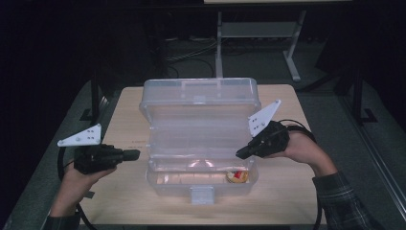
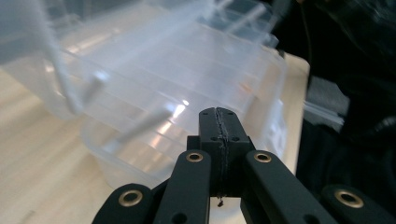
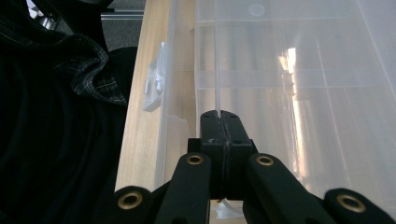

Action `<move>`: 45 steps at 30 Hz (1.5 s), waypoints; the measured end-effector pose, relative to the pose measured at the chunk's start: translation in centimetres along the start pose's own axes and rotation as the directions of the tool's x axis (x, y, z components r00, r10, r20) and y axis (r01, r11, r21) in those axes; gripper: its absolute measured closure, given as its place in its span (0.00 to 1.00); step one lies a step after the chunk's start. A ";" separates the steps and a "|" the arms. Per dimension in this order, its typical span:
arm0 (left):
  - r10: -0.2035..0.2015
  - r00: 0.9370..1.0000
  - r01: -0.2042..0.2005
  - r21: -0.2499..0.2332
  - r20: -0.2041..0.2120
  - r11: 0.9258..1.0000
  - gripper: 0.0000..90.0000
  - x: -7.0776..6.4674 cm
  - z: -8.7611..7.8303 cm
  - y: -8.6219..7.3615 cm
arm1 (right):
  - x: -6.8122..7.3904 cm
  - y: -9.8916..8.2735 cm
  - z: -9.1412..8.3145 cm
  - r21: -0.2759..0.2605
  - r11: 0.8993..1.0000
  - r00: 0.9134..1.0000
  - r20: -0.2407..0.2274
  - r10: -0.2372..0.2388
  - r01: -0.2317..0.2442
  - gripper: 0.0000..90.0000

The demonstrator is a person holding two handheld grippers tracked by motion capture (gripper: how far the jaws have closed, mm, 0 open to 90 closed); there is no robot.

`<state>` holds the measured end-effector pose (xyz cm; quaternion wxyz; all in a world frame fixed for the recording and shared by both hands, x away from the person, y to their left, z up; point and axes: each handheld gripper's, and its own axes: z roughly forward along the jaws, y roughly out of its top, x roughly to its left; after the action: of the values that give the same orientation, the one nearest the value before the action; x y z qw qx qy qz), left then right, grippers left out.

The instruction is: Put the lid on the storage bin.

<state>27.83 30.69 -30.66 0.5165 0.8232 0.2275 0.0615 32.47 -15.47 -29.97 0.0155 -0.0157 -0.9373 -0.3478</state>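
A clear plastic box (image 1: 165,183) stands in the middle of the wooden table (image 1: 287,191), its lid (image 1: 201,103) raised upright behind it. A round orange-red item (image 1: 237,177) and a pale beige item (image 1: 191,178) lie in the base. At the lid's right side, my right gripper (image 1: 239,154) is shut on the lid's thin clear edge (image 3: 217,70), which runs straight into the tip of my right gripper (image 3: 219,114). Just left of the box, apart from it, my left gripper (image 1: 134,154) is shut with nothing between its fingers; in its own view the left gripper (image 2: 219,114) points at the box wall (image 2: 140,154).
The box's front latch (image 1: 201,194) hangs toward the near table edge and shows as a white clip (image 3: 154,86) in the right gripper view. A plaid sleeve (image 1: 342,201) comes in at bottom right. Behind the table stand the metal legs of a desk (image 1: 219,48) on dark floor.
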 end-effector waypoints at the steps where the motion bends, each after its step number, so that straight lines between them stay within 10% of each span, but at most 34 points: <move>1: -0.003 1.000 0.003 -0.010 -0.009 1.000 1.00 0.3 0.1 0.3 | 0.0 0.0 0.0 0.000 1.000 1.000 0.001 0.001 -0.001 1.00; 38: -0.022 0.997 0.012 -0.130 -0.071 0.991 1.00 3.3 1.6 4.3 | 0.4 -0.3 0.3 0.005 1.000 1.000 -0.009 -0.006 0.006 0.99; 45: -0.025 0.997 0.015 -0.137 -0.072 0.990 1.00 3.2 1.4 4.0 | 0.4 -0.3 -0.3 -0.055 0.998 1.000 -0.012 0.025 -0.026 0.81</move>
<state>32.38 29.48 -28.21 0.5636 0.7808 0.2497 0.1019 32.11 -15.90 -29.87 0.0250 -0.0260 -0.9269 -0.3736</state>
